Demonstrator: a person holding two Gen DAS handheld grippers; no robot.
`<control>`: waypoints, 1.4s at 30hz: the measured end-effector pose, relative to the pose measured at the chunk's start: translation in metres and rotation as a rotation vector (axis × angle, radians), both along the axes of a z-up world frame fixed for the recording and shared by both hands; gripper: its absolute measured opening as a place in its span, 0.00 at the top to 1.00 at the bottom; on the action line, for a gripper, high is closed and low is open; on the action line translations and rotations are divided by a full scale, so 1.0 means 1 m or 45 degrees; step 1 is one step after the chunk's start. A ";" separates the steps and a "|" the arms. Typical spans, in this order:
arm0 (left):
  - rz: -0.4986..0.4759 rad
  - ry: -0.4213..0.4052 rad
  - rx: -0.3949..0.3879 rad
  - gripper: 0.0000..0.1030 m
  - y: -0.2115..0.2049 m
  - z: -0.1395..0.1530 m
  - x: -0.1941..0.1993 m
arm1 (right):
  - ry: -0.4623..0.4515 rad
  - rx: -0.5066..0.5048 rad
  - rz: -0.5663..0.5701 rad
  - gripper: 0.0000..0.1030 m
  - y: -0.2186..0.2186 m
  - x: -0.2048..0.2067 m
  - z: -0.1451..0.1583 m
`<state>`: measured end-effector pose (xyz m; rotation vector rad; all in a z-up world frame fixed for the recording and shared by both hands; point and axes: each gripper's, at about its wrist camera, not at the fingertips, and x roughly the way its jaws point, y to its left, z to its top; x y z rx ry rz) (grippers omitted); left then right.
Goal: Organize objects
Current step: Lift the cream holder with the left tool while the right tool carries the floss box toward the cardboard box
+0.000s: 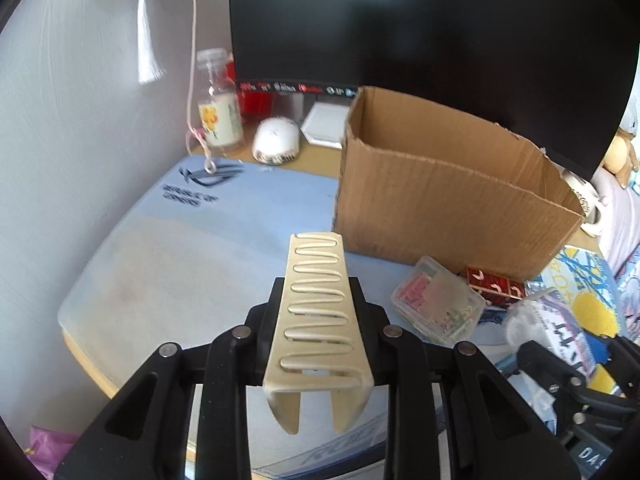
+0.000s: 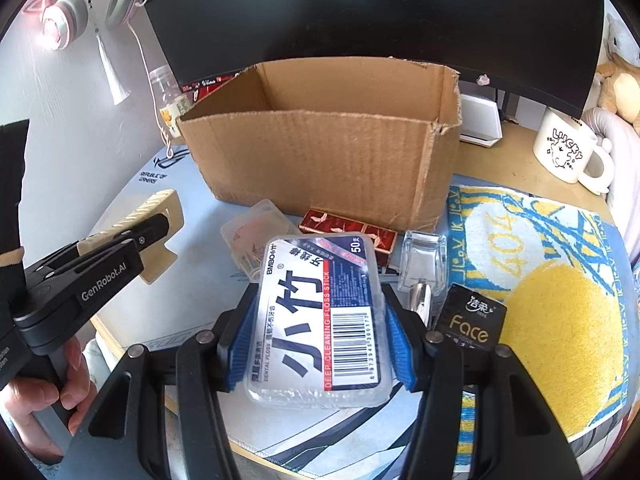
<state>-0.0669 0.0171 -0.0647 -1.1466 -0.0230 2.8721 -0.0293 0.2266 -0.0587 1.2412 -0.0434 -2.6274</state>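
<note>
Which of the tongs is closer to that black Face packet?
Right. The right tongs, shut on the floss box, sit just beside the Face packet. The left tongs, holding a cream holder, are far across the mat.

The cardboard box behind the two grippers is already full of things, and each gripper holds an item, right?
Not full: the right wrist view shows the cardboard box empty. The left gripper holds a cream clip, the right gripper a floss-stick box.

We see matt corrugated cardboard box (image 2: 320,160); glossy clear plastic floss case (image 2: 320,320); ridged cream plastic holder (image 1: 316,320); woven cloth towel (image 2: 552,300); glazed mug (image 2: 568,152).
</note>
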 end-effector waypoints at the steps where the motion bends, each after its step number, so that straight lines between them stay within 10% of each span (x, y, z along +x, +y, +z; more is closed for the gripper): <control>1: 0.016 0.025 -0.031 0.75 0.001 0.003 0.001 | 0.008 -0.011 -0.003 0.40 0.002 0.000 0.003; 42: -0.048 0.304 0.033 0.75 0.030 0.118 -0.062 | 0.275 -0.117 -0.109 0.40 0.031 -0.068 0.100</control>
